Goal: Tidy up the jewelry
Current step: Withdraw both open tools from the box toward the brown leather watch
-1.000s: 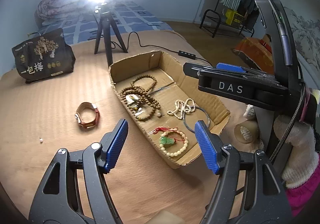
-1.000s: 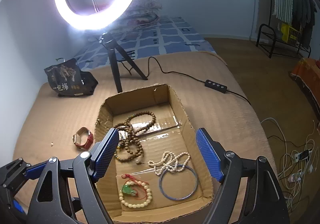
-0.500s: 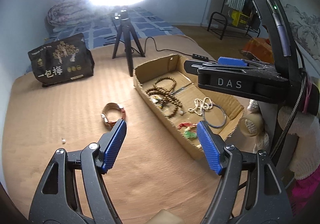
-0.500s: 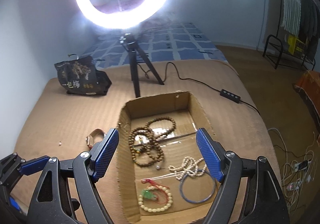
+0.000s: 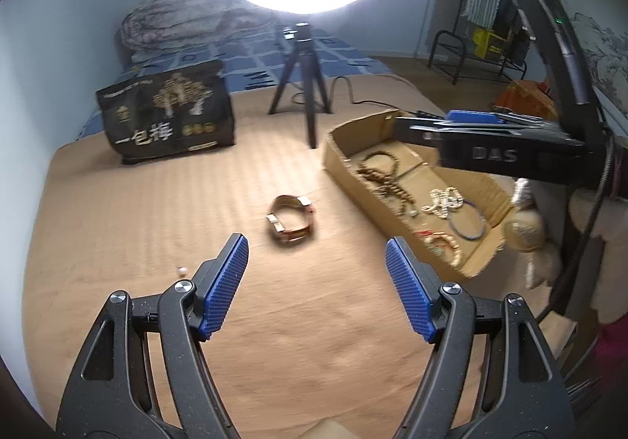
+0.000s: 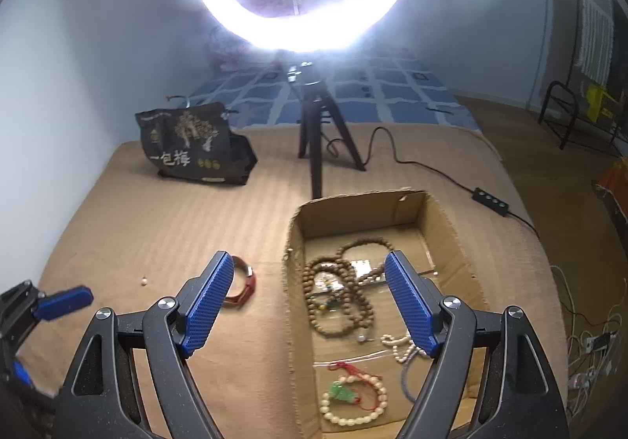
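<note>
A brown-strapped watch (image 5: 291, 219) lies on the tan bed cover, left of an open cardboard box (image 5: 345, 168). The watch also shows in the right wrist view (image 6: 243, 284), partly behind a finger. The box (image 6: 292, 305) holds brown bead strings (image 6: 337, 297), a white bead string (image 6: 398, 346), a blue bangle (image 5: 467, 219) and a cream bracelet with a green pendant (image 6: 351, 397). A tiny white bead (image 5: 181, 271) lies loose on the cover. My left gripper (image 5: 316, 282) is open and empty, a little short of the watch. My right gripper (image 6: 308, 303) is open and empty above the box's left wall.
A ring light on a black tripod (image 6: 314, 132) stands behind the box, its cable and switch (image 6: 490, 199) trailing right. A black printed bag (image 5: 168, 113) stands at the back left. A tape roll (image 5: 524, 231) sits right of the box. Blue patterned bedding lies beyond.
Both grippers have swung left and pulled back. The watch has come toward the middle of the left wrist view, and the box has shifted right in both views. Both stay open.
</note>
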A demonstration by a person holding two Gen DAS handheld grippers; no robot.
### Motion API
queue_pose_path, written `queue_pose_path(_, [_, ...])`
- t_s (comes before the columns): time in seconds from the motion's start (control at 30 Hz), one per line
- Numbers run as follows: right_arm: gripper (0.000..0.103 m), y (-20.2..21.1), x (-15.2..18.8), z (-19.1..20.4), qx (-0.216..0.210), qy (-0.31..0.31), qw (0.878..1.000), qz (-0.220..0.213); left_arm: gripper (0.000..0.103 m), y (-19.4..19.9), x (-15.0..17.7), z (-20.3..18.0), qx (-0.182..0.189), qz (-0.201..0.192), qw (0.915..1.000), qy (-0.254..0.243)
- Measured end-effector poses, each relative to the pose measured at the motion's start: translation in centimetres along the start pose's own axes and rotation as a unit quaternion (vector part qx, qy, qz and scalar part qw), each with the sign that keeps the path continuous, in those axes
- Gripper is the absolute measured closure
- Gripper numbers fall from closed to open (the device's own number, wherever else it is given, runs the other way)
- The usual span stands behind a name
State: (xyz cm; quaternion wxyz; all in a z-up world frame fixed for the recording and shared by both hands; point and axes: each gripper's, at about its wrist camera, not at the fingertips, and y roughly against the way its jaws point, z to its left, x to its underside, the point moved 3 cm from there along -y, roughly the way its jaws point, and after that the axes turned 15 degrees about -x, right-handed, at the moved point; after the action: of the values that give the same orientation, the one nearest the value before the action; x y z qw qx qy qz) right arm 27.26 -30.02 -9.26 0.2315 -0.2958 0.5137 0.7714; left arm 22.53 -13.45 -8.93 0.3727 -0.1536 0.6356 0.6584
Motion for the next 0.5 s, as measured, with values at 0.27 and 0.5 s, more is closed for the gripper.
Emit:
queue_pose_path(0.27, [0.024, -1.4, -0.1, 1.5, -0.034, -0.007, 0.999, 0.006, 0.031, -3.2, 1.4, 6.1, -0.02, 0.033, 0.999, 0.022])
queue_pose_path(0.5, [0.024, -4.2, 0.4, 3.8, -0.075, -0.003, 0.996, 0.039, 0.054, -6.6, 3.1, 10.4, -0.012, 0.079, 0.9942, 0.072])
